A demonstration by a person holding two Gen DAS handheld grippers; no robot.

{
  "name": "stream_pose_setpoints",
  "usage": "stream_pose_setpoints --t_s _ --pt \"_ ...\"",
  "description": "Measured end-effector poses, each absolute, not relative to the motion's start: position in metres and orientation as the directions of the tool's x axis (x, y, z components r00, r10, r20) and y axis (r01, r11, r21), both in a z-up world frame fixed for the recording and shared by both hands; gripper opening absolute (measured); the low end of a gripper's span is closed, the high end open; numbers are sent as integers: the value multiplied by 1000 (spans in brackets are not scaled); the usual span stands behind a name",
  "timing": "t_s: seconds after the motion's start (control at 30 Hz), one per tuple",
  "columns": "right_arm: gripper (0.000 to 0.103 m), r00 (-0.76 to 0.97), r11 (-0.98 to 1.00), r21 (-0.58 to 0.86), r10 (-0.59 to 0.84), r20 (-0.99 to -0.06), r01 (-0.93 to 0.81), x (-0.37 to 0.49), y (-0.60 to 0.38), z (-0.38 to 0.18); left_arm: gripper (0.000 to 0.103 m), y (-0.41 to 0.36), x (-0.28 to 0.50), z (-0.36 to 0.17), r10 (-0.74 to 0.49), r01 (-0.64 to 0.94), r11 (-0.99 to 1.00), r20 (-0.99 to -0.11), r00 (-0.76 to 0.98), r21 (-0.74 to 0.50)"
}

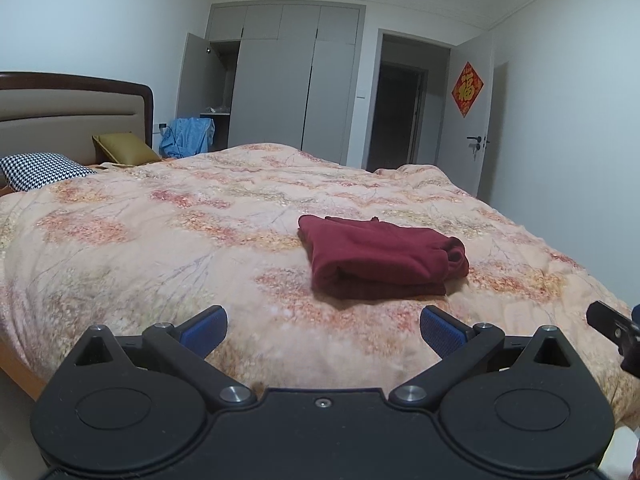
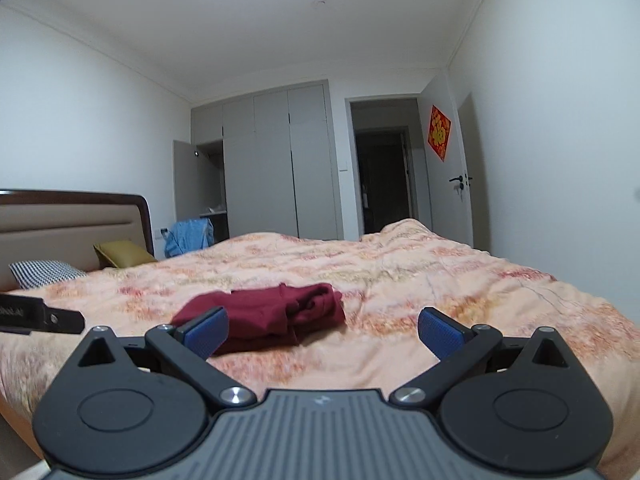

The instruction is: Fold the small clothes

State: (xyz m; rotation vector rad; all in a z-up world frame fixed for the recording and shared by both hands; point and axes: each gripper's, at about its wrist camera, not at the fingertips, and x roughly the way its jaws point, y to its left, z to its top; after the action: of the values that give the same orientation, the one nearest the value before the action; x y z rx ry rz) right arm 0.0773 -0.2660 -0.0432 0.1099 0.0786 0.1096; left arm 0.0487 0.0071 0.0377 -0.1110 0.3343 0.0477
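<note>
Here both tools (image 1: 323, 330) (image 2: 323, 330) hover spread, empty, near the folded maroon garment (image 1: 380, 258) on the quilt (image 1: 160, 240).

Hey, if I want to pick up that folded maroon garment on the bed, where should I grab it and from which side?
Probably the thick folded edge nearest the cameras, on the maroon garment. Come in low from the near side of the bed with the open left tongs. That edge is stacked in layers and faces you, while its right end is bunched and loose.
</note>
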Motion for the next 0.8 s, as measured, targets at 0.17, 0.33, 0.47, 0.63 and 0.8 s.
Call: stream_pose_setpoints --t_s 0.17,0.33,0.47,0.63,0.8 --pt "103 991 989 108 105 -82 -96 71 -264 -44 102 10 39 34 25 -63 993 -330 944 -104" --pt "103 991 992 76 109 -72 -103 64 -260 -45 102 13 36 32 28 -69 991 -330 944 -113" --pt "103 991 992 53 117 -62 -114 61 -257 -45 102 13 36 32 30 -71 991 -328 944 -114" --pt "103 991 992 51 121 -58 -118 61 -258 -45 102 13 36 33 30 -72 991 -327 944 -115" --pt "103 991 992 53 121 -55 -118 60 -260 -45 102 13 36 33 31 -72 991 -328 944 -114"
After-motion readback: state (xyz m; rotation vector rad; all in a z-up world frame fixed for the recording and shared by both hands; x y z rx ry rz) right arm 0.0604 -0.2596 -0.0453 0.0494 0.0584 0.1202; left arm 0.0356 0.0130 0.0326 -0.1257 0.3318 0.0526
